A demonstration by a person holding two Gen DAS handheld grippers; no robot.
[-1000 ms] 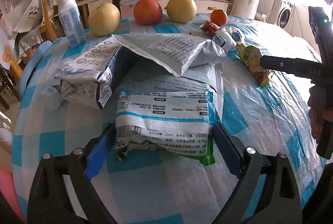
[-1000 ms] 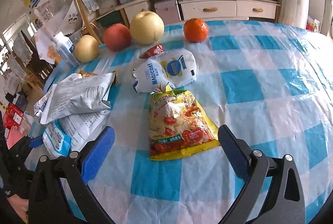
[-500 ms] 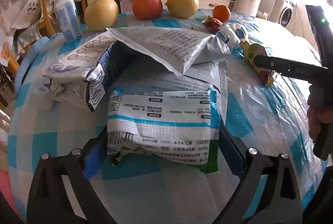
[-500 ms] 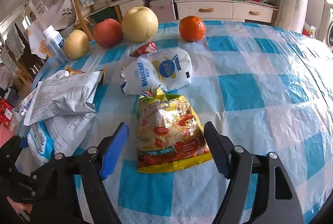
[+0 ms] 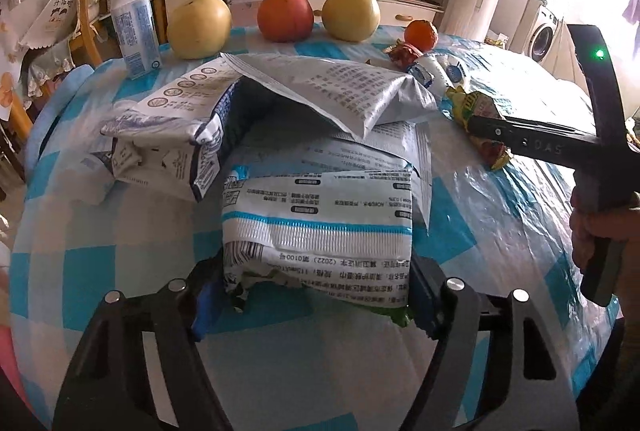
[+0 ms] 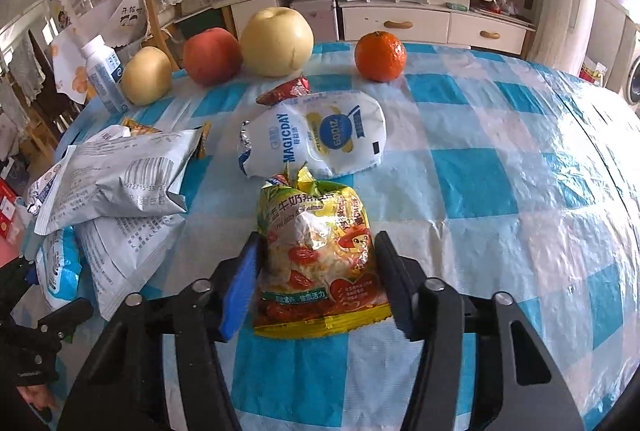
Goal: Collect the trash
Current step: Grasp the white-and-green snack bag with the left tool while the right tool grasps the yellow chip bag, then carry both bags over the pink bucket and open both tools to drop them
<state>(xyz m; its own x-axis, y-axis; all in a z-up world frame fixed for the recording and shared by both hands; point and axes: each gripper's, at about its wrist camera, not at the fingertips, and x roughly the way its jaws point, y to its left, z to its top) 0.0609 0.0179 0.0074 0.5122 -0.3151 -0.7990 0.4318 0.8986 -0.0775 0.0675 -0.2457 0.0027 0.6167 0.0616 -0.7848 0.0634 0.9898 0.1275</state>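
Observation:
My left gripper [image 5: 312, 295] is shut on the near end of a white and blue wrapper [image 5: 320, 231] that lies on the checked tablecloth. Grey empty bags [image 5: 328, 91] are piled behind it. My right gripper [image 6: 320, 279] is shut on a yellow snack bag [image 6: 316, 255], its fingers pressing both sides. A white MAGICDAY pouch [image 6: 316, 135] and a small red wrapper [image 6: 284, 91] lie beyond it. The grey bags [image 6: 116, 183] also show at the left of the right wrist view.
Two pears [image 6: 276, 43], an apple [image 6: 212, 55], an orange [image 6: 380, 57] and a white bottle [image 5: 134, 23] stand along the table's far edge. A chair [image 5: 86, 15] and a cluttered sideboard [image 6: 400, 19] lie behind. The right gripper's body [image 5: 560, 143] crosses the left wrist view.
Both grippers moved forward and closed: the left onto the white and blue wrapper, the right onto the yellow snack bag.

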